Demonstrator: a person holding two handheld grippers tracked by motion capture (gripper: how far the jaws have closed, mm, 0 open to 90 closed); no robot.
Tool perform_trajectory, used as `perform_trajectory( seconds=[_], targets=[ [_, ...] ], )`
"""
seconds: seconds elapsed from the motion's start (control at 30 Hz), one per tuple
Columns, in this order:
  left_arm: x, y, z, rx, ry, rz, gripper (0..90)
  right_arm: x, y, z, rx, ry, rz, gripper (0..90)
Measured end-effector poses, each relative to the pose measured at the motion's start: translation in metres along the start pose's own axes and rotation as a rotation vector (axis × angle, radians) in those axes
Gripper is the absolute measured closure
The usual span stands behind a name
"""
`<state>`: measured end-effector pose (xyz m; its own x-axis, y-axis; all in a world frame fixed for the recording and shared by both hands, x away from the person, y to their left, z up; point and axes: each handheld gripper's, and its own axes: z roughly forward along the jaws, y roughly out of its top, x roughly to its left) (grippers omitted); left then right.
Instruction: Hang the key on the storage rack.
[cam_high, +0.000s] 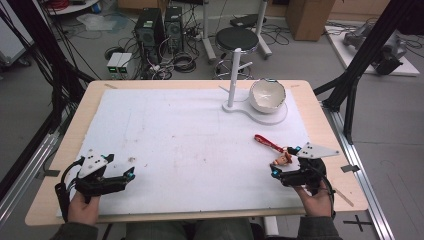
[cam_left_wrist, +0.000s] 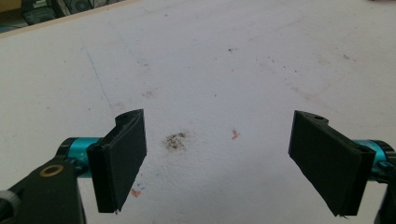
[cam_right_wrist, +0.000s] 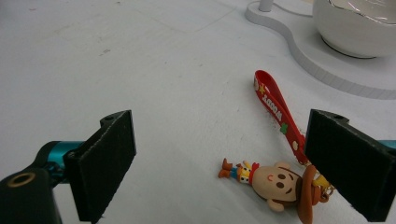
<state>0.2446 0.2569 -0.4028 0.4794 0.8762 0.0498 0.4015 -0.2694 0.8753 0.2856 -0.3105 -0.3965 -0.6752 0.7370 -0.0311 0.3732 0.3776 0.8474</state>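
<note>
Early stage, by appearance: right tool spread wide around keychain figure, lying flat on surface with red strap extended, not yet gripped. Left tool open, empty, well apart. Grasp and any placement outstanding.

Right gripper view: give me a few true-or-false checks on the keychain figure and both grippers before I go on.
1. The right gripper is open, with the keychain figure lying on the mat between its fingers. True.
2. The red strap is hooked on the white stand. False: it lies flat on the white mat.
3. The left gripper is shut on the figure. False: it is open over bare mat.
4. The white bowl sits on the stand's base. True.
</note>
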Motion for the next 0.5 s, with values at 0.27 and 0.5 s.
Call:
perform_trajectory(
  seconds=[0.27, 0.5],
  targets=[
    [0.0017, -0.001, 0.0003, 0.002, 0.002, -0.009, 19.7, -0.0026, -0.0007, 0.0052, 0.01, 0.007, 0.014, 8.2],
    [0.0008, -0.0017, -0.0008, -0.004, 0.006, -0.008, 19.7, -0.001, -0.0004, 0.0037, 0.002, 0.009, 0.011, 8.2]
  ],
)
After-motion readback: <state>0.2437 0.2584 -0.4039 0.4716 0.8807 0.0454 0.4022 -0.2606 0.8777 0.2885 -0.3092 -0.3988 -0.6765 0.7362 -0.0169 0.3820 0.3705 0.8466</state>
